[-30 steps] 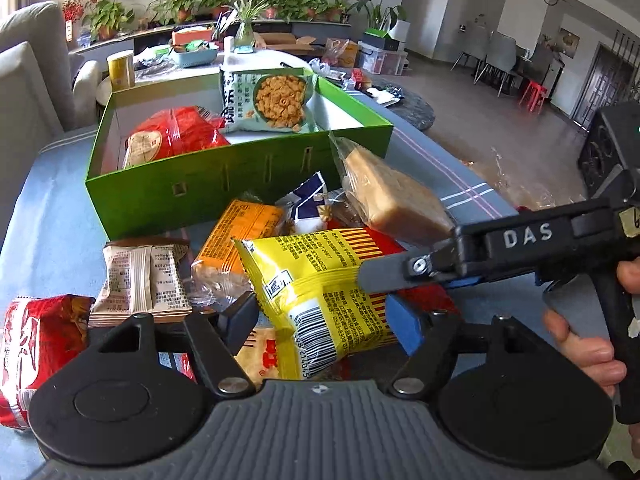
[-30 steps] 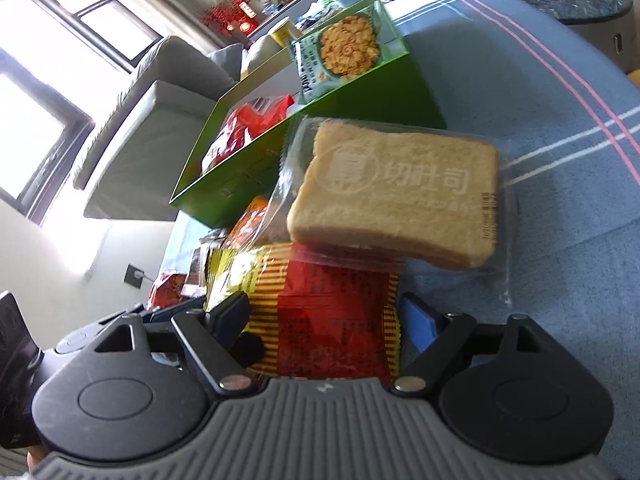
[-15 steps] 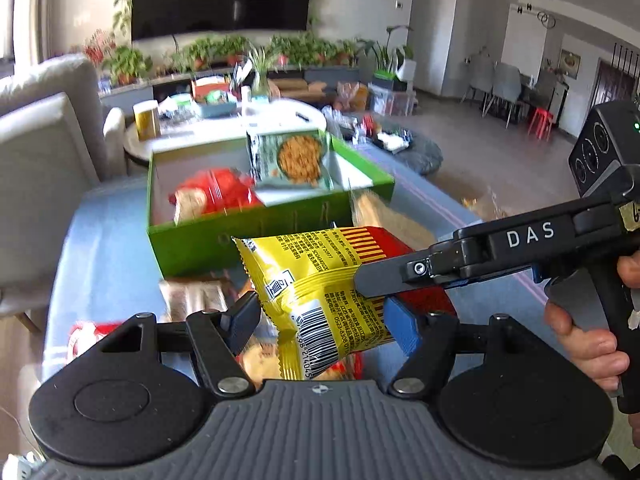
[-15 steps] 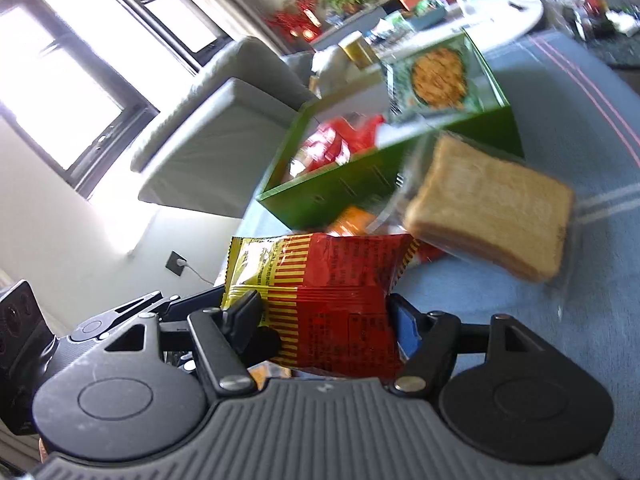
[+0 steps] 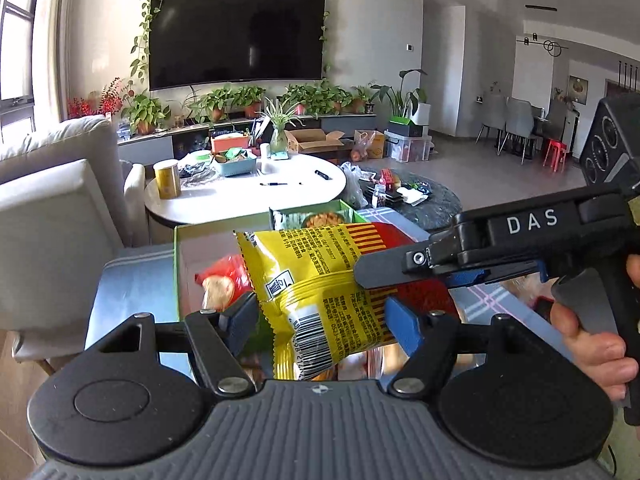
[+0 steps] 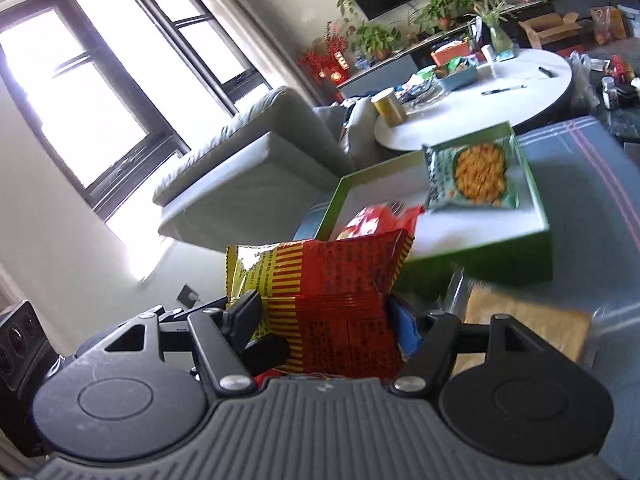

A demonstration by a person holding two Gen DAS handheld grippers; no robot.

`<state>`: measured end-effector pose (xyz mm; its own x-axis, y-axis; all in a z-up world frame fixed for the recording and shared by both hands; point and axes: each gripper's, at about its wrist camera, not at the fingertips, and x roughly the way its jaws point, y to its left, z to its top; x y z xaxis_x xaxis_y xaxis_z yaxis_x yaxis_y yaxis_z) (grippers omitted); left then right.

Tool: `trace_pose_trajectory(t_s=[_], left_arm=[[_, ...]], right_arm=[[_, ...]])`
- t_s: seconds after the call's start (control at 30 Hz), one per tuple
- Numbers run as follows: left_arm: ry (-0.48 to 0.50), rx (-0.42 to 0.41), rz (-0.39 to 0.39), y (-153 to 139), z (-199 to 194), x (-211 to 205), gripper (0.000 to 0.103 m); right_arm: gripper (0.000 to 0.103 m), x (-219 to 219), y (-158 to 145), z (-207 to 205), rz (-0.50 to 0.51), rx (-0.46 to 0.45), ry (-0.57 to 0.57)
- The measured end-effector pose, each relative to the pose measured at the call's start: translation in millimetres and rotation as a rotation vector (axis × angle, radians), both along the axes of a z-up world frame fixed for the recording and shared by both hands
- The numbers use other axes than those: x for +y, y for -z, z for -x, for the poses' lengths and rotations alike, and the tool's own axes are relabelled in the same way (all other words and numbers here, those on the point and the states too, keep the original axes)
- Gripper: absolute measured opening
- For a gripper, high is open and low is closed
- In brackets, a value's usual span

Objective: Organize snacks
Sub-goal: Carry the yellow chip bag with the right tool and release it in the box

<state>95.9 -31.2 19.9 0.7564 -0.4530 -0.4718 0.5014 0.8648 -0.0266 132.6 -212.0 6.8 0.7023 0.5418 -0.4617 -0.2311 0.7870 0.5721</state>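
Lifted snack packet (image 5: 320,296) (yellow-red), both claws clamped

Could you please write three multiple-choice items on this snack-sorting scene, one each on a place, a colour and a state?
1. Where is the green-and-white packet picturing orange snacks?
A. on the round white table
B. inside the green box
C. on the sofa

2. What colours is the held snack bag?
A. yellow and red
B. blue and white
C. all green

3. How is that bag held?
A. lying loose in the box
B. by the left tool only
C. by both tools at once

Key: B, the packet leans inside the green box. A, the yellow-and-red snack bag shows both colours. C, the left tool and the right tool are each shut on it.
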Motion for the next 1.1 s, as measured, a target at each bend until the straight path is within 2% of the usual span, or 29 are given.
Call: trace_pose_trajectory(t_s=[0.2, 0.5, 0.87, 1.1], left_arm=[[0.033, 0.013, 0.010, 5.2, -33.9, -21.5, 0.067], [0.055, 0.039, -0.020, 19.1, -73.2, -51.7, 0.067], [0.044, 0.108, -0.034, 37.3, -130.0, -67.7, 0.069], [0.039, 0.160, -0.060, 52.9, -159.5, -73.4, 0.069]], right_arm=[[0.064, -22.0, 1.5, -22.3, 0.006, 0.007, 0.067], [0.064, -49.8, 14.1, -59.8, -0.006, 0.038, 0.120], [0.065, -59.8, 33.2, -108.0, 0.009, 0.092, 0.140], [0.065, -56.3, 45.5, -132.2, 0.056, 0.127, 0.139]])
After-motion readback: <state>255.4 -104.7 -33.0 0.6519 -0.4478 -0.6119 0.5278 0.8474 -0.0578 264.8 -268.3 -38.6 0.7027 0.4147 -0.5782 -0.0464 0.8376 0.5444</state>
